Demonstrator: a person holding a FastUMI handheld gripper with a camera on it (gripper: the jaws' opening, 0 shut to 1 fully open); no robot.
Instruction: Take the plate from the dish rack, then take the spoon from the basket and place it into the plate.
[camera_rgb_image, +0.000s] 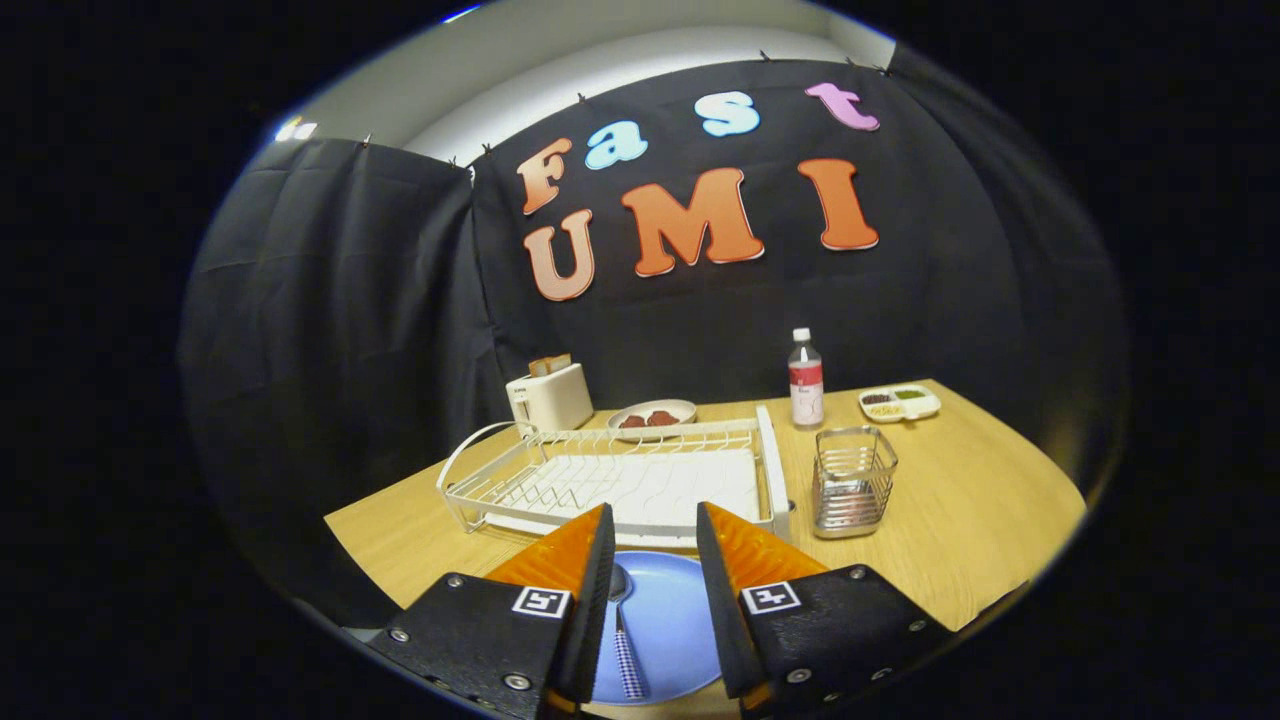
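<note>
Both fingers of the gripper (655, 520) spread (touching nothing); spoon (622, 625) lies on plate (675, 620).

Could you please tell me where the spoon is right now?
The spoon lies on the blue plate, between the open fingers of the hand-held gripper, in front of the dish rack.

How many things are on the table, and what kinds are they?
Plates: 2, blue plate between the open gripper fingers, white plate of food
Spoon: 1, on the blue plate
Dish rack: 1
Wire basket: 1
Bottle: 1
Toaster: 1
Snack tray: 1
Total: 8
</note>
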